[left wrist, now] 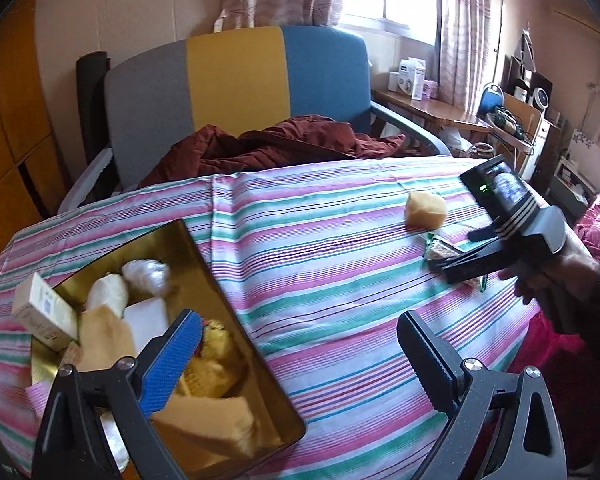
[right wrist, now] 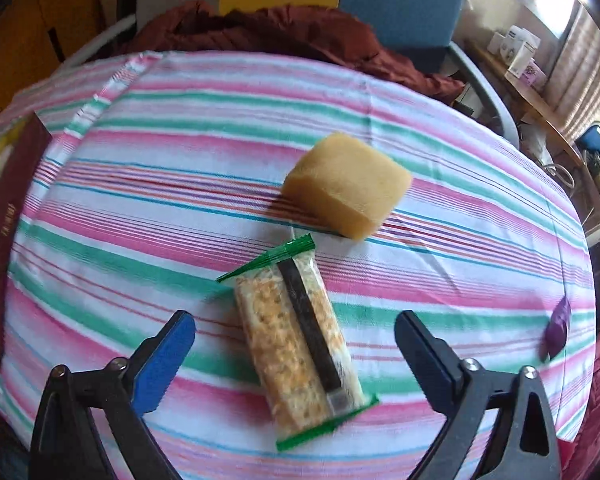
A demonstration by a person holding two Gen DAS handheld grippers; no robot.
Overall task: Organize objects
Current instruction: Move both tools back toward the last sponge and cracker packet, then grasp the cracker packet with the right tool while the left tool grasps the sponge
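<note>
Left wrist view: left gripper [left wrist: 300, 360] is hanging released beside the gold tin [left wrist: 220, 288], already holding several items.
Left to do: snack bar [right wrist: 296, 344], yellow sponge [right wrist: 346, 190] and a purple item [right wrist: 558, 328] are lying on the striped worktop [right wrist: 140, 208].
Right gripper [right wrist: 296, 354]: released, empty, jaws straddling the snack bar without touching.

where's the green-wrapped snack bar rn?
In the right wrist view the snack bar lies flat on the striped tablecloth, between the open right gripper fingers, untouched, just below the yellow sponge.
</note>
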